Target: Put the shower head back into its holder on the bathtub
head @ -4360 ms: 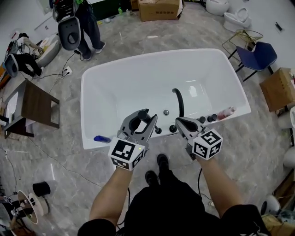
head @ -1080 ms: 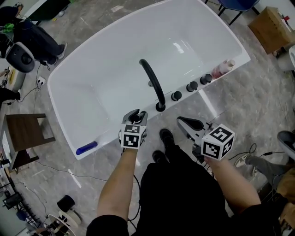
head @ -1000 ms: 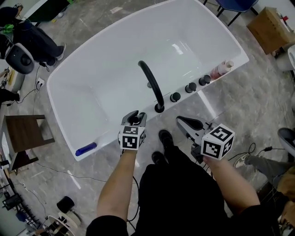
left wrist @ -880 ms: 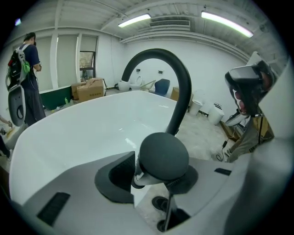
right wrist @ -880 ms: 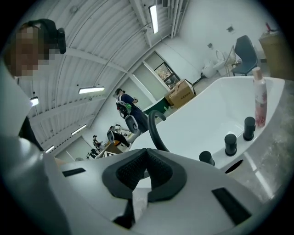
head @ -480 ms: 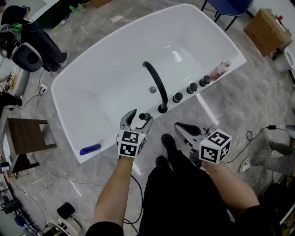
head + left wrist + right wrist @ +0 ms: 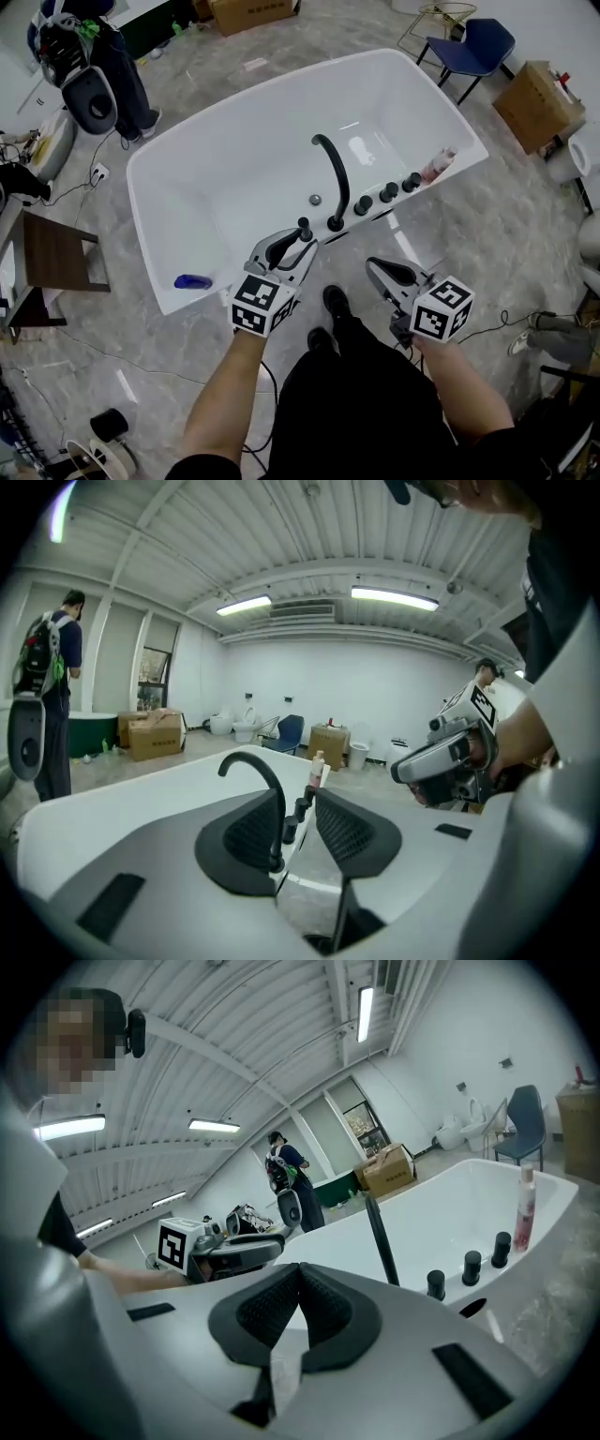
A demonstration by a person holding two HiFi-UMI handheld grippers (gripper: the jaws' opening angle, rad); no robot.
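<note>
1. Shower head (image 7: 304, 228): black, upright on the near rim of the bathtub (image 7: 206, 187). It is just beyond the left jaw tips and apart from them. Its holder is too small to make out.
2. Left gripper (image 7: 288, 248): jaws slightly apart, having just been closing, with nothing between the pads.
3. Faucet (image 7: 343, 187): black and curved, on the same rim, beyond the left jaws and to their right.
4. Knobs (image 7: 387, 193): three, black, in a row along the rim beyond the right jaws. A pink bottle (image 7: 437, 167) lies past them.
5. Right gripper (image 7: 378, 269): jaws closed pad to pad and empty, held outside the tub beside the left gripper.
6. Blue object (image 7: 192, 281): on the rim, left of the left jaws.
</note>
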